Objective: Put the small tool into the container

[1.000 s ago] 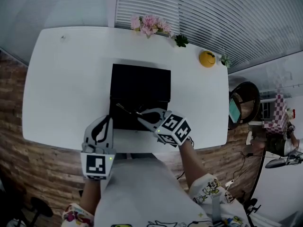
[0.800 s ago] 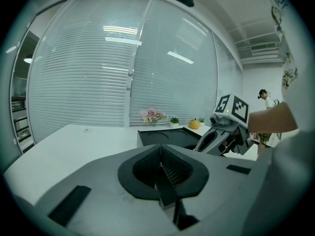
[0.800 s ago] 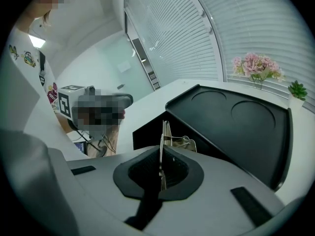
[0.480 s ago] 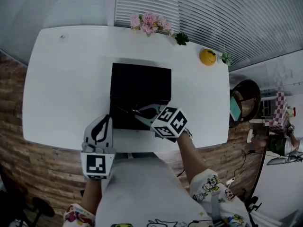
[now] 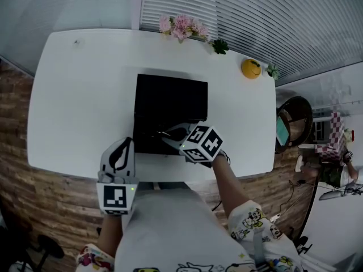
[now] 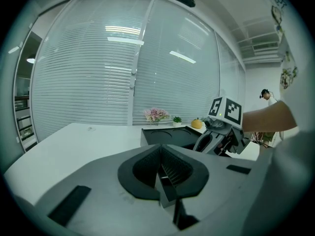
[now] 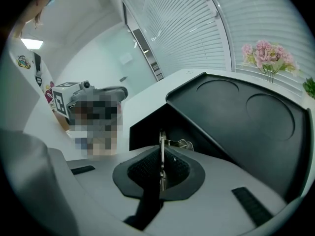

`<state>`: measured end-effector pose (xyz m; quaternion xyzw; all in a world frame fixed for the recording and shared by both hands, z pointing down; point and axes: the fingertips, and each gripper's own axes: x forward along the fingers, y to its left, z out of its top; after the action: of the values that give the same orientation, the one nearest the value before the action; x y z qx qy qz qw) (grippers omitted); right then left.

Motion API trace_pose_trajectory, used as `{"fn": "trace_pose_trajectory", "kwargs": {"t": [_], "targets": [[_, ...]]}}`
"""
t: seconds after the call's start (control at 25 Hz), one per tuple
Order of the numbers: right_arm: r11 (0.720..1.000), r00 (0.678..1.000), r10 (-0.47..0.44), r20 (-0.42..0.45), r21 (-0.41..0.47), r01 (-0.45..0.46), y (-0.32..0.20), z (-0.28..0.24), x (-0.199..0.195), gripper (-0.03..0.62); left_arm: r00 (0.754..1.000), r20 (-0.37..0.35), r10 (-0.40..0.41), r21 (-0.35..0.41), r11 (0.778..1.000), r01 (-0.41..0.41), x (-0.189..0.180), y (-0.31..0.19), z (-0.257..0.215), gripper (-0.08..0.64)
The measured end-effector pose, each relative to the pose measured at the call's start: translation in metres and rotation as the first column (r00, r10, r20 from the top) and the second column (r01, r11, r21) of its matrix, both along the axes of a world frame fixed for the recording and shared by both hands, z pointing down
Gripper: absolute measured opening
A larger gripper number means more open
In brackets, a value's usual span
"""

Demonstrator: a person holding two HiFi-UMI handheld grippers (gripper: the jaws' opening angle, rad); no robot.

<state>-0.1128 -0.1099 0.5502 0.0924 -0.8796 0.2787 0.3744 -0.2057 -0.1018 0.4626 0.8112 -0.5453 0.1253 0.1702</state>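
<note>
Hanging nearest: left gripper [image 5: 129, 142], over the table's near edge, just left of the container's near corner; its jaws are pressed together with nothing between them.
Right gripper [image 5: 168, 136]: a little farther in, reaching leftward over the near part of the container; its jaws are closed tight on the small tool.
Small tool [image 7: 174, 142]: a thin metal piece pinched edge-on between the right jaws, its free end sticking out past the tips; it is held above the container's near section, and I cannot tell whether it touches the container.
Container [image 5: 170, 98]: black and boxy, in the middle of the table; its flat far part shows two shallow round recesses, and the near part drops into a dark hollow.
Table [image 5: 79, 95]: white, with rounded corners.
Far edge: pink flowers [image 5: 180, 27], a small green plant [image 5: 219, 46] and a yellow round object [image 5: 250, 68] stand in a row.
Beyond: white blinds [image 5: 255, 16] behind the table.
</note>
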Motion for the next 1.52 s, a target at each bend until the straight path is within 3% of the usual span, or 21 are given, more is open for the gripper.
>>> {"fn": "trace_pose_trajectory", "kwargs": {"t": [0.52,0.8,1.04,1.52], "targets": [[0.999,0.999,0.033,-0.029,0.022,-0.032,-0.007,0.006,0.003,0.023,1.000,0.005,-0.009,0.011,1.000,0.009,-0.007,0.001,-0.002,0.006],[0.997,0.999,0.053,-0.007,0.053,-0.053,-0.012,-0.001,0.005,0.117,1.000,0.009,-0.012,0.012,1.000,0.012,-0.007,0.002,-0.004,0.006],[0.994,0.997,0.074,0.013,0.082,-0.075,-0.015,-0.006,0.007,0.160,1.000,0.002,-0.011,0.014,1.000,0.011,-0.004,0.005,-0.004,0.006],[0.985,0.996,0.068,0.066,0.157,-0.077,-0.010,-0.029,0.010,0.166,1.000,0.019,-0.019,0.041,0.999,0.018,-0.007,0.003,-0.011,0.006]]}}
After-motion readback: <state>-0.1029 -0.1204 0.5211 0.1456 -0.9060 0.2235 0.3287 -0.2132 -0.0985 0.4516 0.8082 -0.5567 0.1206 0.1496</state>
